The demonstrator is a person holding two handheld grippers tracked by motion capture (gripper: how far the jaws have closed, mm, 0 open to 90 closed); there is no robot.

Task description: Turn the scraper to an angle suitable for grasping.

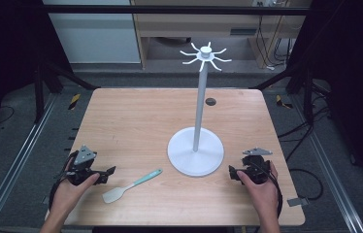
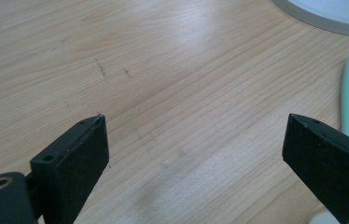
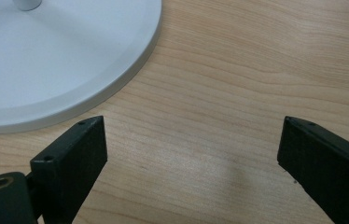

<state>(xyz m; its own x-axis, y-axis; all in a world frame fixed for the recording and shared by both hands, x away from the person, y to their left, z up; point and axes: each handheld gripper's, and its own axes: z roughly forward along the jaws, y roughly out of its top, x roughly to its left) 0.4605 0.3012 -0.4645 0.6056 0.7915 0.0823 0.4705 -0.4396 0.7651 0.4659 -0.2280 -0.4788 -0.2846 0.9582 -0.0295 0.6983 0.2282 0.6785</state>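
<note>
with both grippers' jaws wide and empty, i'd swing the left gripper (image 1: pixel 106 174) onto the spatula (image 1: pixel 132 186) lying just beside it on the surface (image 1: pixel 136 121), pinching its handle squarely, right gripper (image 1: pixel 234 173) waiting by the stand (image 1: pixel 195 155).

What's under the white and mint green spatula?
Under the white and mint green spatula lies the bare light wooden table. The spatula lies flat, so the strip of wood right beneath it is covered.

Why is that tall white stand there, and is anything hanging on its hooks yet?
Empty. The hooks atop the white stand are bare, and the spatula lies flat on the table. Its purpose cannot be told.
</note>
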